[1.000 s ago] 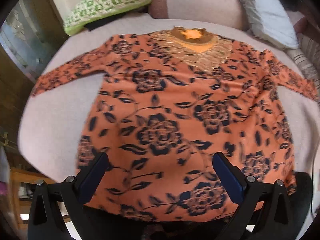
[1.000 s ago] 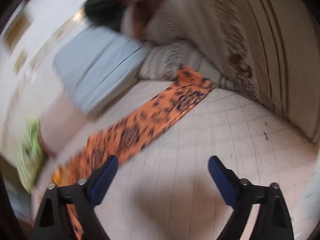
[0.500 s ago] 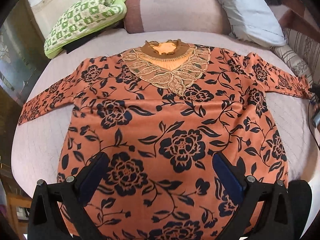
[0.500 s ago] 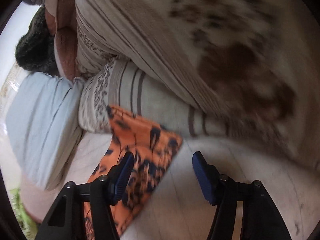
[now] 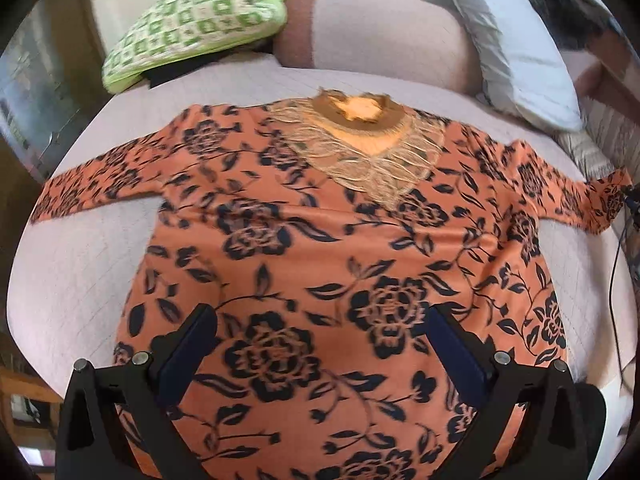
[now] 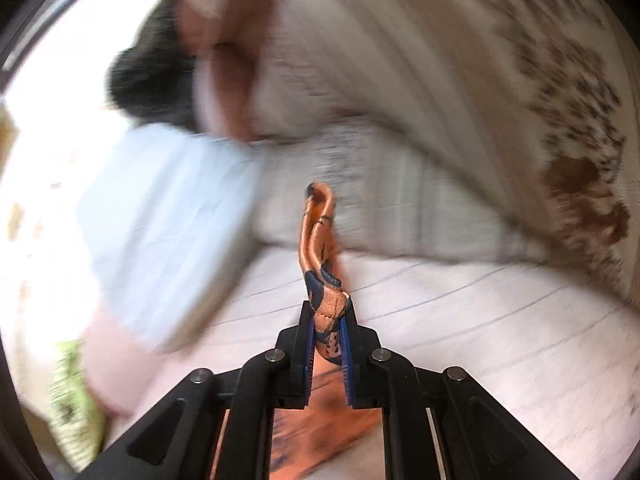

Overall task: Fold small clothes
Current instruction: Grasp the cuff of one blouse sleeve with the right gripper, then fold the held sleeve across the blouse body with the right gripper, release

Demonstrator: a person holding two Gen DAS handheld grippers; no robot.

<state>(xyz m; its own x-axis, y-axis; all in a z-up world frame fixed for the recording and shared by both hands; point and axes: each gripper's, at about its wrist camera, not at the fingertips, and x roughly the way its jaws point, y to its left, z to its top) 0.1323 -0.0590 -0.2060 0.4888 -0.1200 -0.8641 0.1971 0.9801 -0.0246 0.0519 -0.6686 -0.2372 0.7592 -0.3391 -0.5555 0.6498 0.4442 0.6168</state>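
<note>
- The right gripper (image 6: 327,330) has its jaws squeezed tight on the end of the right sleeve (image 6: 320,248), which sticks up between them in a bunched loop.
- The left gripper (image 5: 320,356) has its jaws wide apart and holds nothing. It hangs over the bottom part of the orange top (image 5: 320,264).
- The top lies flat on the bed (image 5: 68,264), front up, with black flowers all over it. The left sleeve (image 5: 100,184) is stretched out flat to the side.
- Farther up is the gold lace collar (image 5: 368,148).
- At the far end of the bed sit a green checked pillow (image 5: 200,20), a pink bolster (image 5: 380,36) and a pale blue pillow (image 5: 516,56).
- I think the job has only just begun, and the step now is folding the right sleeve in across the chest.
- To do it well, carry the sleeve low and slow so the top does not slide.
- Lay it straight, with no twist.
- The free gripper could press the body down to keep it still.
</note>
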